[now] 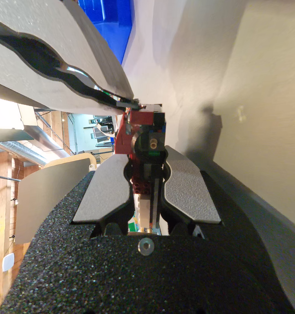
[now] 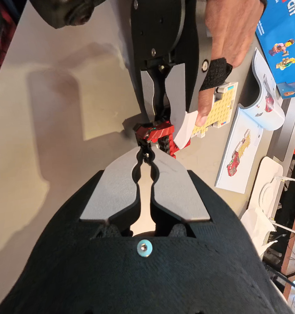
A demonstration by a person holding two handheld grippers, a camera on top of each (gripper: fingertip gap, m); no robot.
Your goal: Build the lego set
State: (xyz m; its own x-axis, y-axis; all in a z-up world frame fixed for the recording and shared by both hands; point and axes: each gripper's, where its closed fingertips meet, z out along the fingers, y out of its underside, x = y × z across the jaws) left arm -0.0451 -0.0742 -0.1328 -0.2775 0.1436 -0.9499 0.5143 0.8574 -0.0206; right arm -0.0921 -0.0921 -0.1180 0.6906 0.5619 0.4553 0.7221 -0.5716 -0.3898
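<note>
The left gripper (image 1: 147, 163) holds the red brick model (image 1: 140, 129) – the right gripper (image 2: 145, 155), almost closed, pinches a small black piece (image 2: 144, 147) at the model's near end

The red and black brick-built model (image 2: 157, 134) sits between the left tool (image 2: 160, 117) beyond it and the right tool (image 2: 145, 155) before it, above the pale counter (image 2: 58, 119), with the yellow studded plate (image 2: 223, 105), open instruction booklet (image 2: 242, 153) and blue cardboard box (image 2: 282, 42) lying to its right.
</note>
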